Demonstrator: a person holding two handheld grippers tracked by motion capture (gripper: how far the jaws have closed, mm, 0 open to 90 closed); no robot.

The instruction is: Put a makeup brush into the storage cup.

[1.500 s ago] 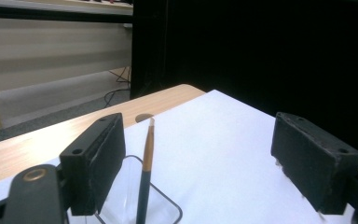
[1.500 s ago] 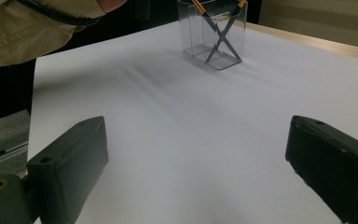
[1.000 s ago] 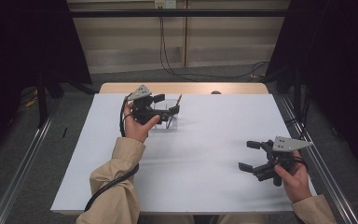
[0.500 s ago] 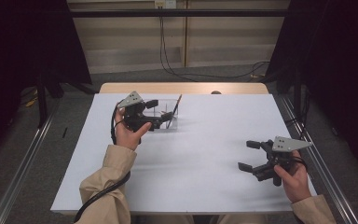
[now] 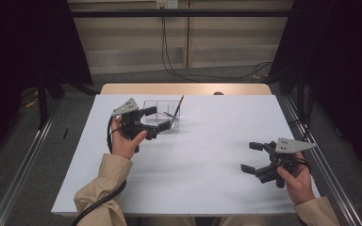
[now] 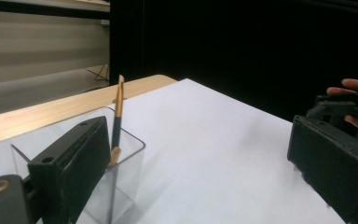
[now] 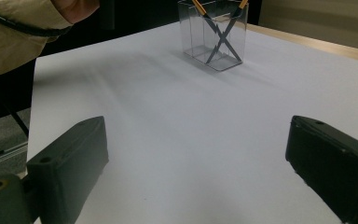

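up high, the camera looked down on a white table (image 5: 202, 188). a clear box (image 5: 161, 114) stood at about 11 o'clock from the middle of the table, with a thin brush (image 5: 177, 109) leaning in it, tip up past the rim. the left gripper (image 5: 157, 118) sat just beside the box, at its 8 o'clock side. its jaws had just been opening and stood wide, and i could not tell if one jaw touched the box. the right gripper (image 5: 248, 157) was far off at 4 o'clock, jaws apart, holding nothing.

next, the left gripper view. the two black jaws stood far apart with nothing squeezed between them. the clear box (image 6: 130, 154) was at 8 o'clock, partly behind the left jaw. the brush (image 6: 117, 116) stood up in it, tilted a bit. a hand (image 6: 349, 93) with the other gripper showed at 3 o'clock.

last, the right gripper view. its jaws were wide open over bare white table (image 7: 191, 140). the clear box (image 7: 214, 35) stood far away at 12 o'clock. two brushes (image 7: 221, 39) crossed inside it like an x. a tan sleeve (image 7: 18, 32) was at 10 o'clock.
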